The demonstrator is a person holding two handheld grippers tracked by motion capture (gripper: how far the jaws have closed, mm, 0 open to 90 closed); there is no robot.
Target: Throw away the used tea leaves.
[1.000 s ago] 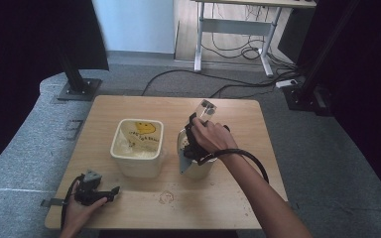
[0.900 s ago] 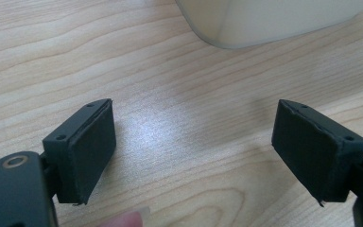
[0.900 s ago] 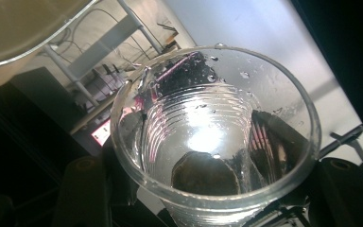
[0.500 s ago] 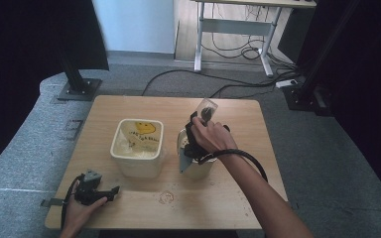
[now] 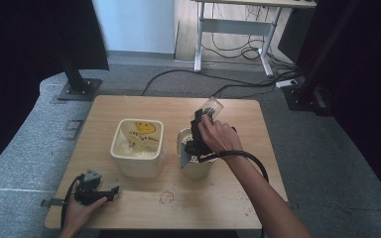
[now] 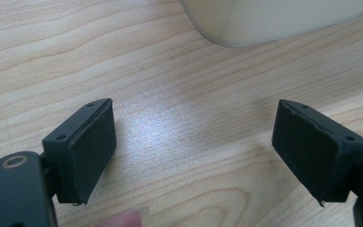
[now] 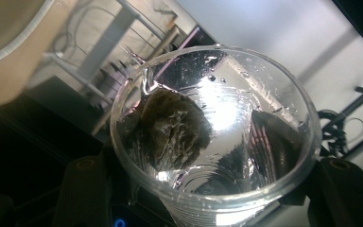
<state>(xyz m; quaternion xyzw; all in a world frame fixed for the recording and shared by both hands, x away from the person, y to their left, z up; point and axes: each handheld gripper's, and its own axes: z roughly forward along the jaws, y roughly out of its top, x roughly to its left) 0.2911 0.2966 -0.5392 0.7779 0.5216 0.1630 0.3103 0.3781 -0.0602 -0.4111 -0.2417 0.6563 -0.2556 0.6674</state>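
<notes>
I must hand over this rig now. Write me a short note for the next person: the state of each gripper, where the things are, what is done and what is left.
Right gripper: shut on the clear plastic cup, held tilted above the round beige container. The cup looks wet inside; I see no contents left in it.
Left gripper: open, holding nothing, resting on the wooden table near its front left corner.
Square cream tub: mid-table, left of the round container.
Done: the cup appears to be emptied, probably into the round container.
Left: likely set the cup down upright and release it.
</notes>
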